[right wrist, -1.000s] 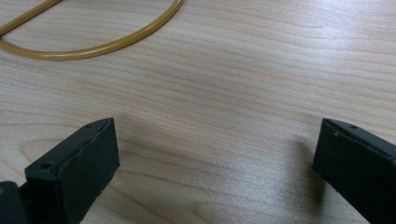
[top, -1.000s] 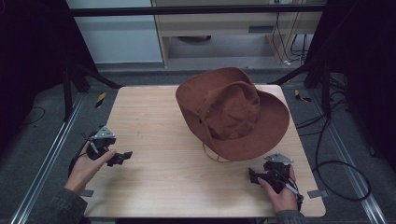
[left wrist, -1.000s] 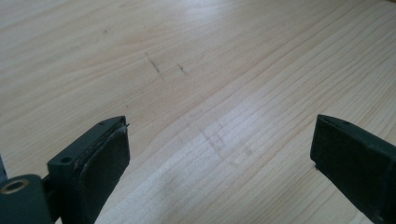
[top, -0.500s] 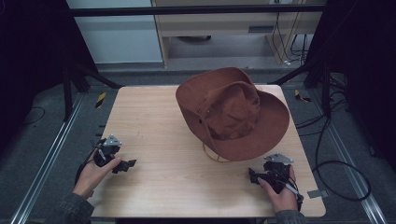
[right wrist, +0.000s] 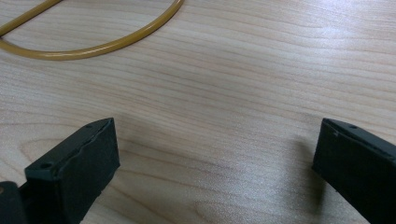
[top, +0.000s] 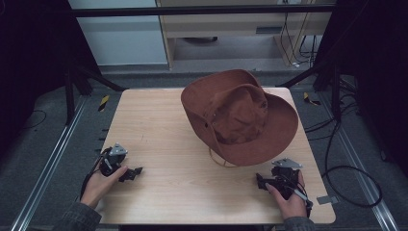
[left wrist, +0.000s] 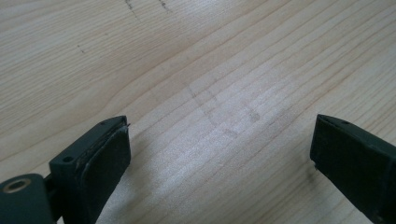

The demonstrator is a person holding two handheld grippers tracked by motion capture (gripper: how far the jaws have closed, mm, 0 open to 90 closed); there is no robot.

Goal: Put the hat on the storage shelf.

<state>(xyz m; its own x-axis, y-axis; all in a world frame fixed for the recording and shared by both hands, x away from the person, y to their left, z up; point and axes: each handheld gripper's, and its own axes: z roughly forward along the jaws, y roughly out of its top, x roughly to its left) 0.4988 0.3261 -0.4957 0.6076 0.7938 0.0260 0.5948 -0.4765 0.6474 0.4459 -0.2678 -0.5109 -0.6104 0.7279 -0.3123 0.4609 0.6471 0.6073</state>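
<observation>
My left hand holds the left hand-held gripper low at the surface's near-left, jaws wide apart with nothing between them. My right hand holds the right hand-held gripper at the near-right, its 2 jaws equally spread and empty.

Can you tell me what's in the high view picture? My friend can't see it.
A big brown hat sits on a wooden table, toward the far right. A person's hands hold two black claws near the front edge: the left claw and the right claw, both apart from the hat.
</observation>
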